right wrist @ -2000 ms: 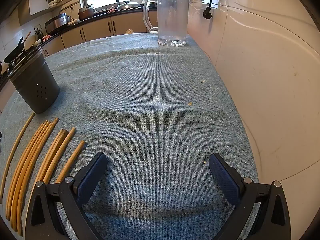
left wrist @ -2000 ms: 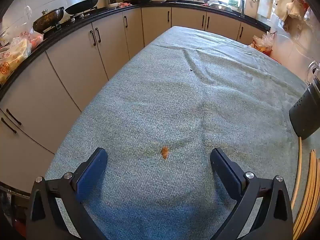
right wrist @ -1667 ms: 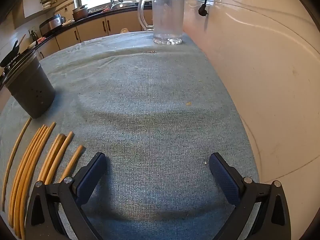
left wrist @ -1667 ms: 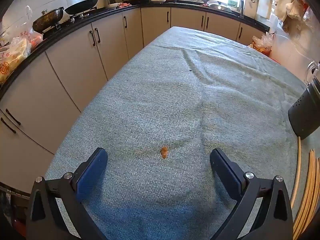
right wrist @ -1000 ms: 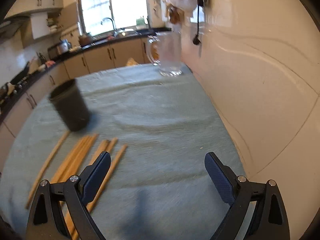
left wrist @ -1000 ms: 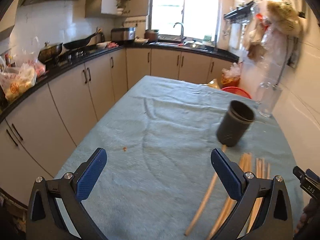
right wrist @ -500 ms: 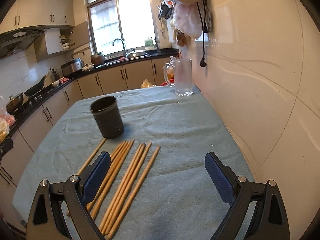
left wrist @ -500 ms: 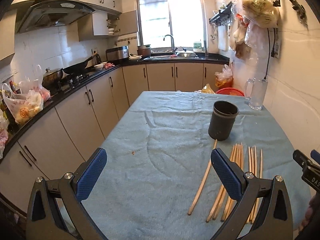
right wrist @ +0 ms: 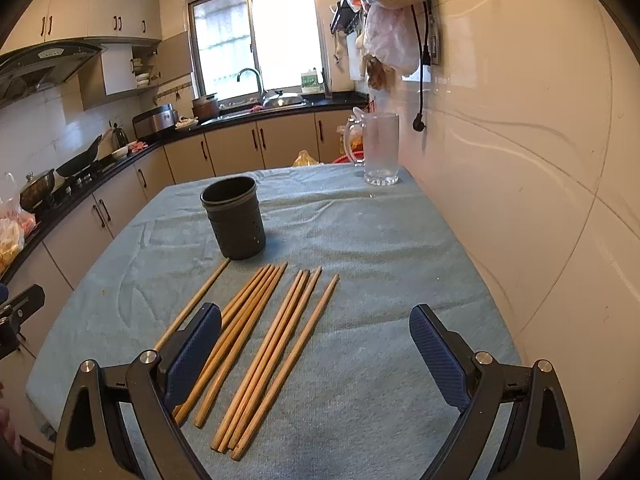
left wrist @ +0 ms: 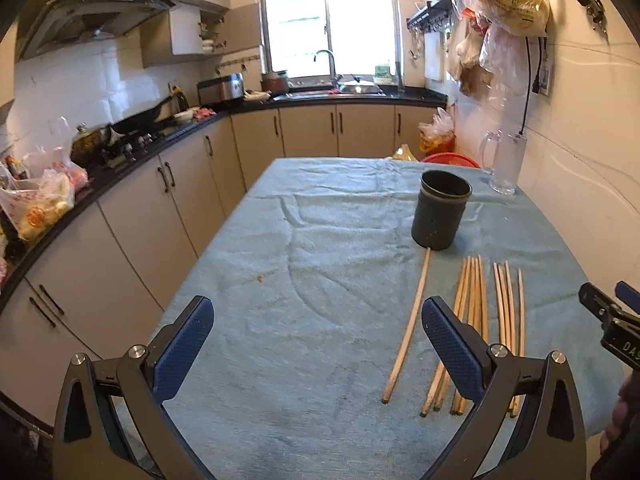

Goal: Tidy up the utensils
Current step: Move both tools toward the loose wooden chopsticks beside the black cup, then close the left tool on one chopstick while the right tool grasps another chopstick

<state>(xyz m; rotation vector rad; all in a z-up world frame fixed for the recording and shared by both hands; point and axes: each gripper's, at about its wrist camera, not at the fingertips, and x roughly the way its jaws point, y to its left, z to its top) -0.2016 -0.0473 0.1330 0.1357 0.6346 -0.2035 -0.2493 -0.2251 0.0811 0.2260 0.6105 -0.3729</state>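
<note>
Teal cloth (right wrist: 384, 264) over the table, wrinkled toward the far left. Seen from the left wrist only: a small orange crumb (left wrist: 260, 279) near the table's left edge, plus a black corner of the right gripper's body at the frame's right side. Seen from the right wrist only: small perforations low on the dark holder (right wrist: 234, 218), and the full spread of wooden chopsticks (right wrist: 276, 332) lying flat, fanned toward the near edge. Holder upright near the table's middle, toward the far half; a glass mug (right wrist: 378, 148) at the far right corner by the wall. One chopstick (left wrist: 408, 326) apart on the left, its far tip touching the holder's base; the rest in two loose bunches beside it.

From the left gripper (left wrist: 318, 346), chopsticks ahead and to its right, some passing behind its right finger. From the right gripper (right wrist: 316, 350), chopsticks between and under its left finger, holder straight beyond.

Both grippers spread wide, blue pads apart, gripping nothing, raised above the cloth.
</note>
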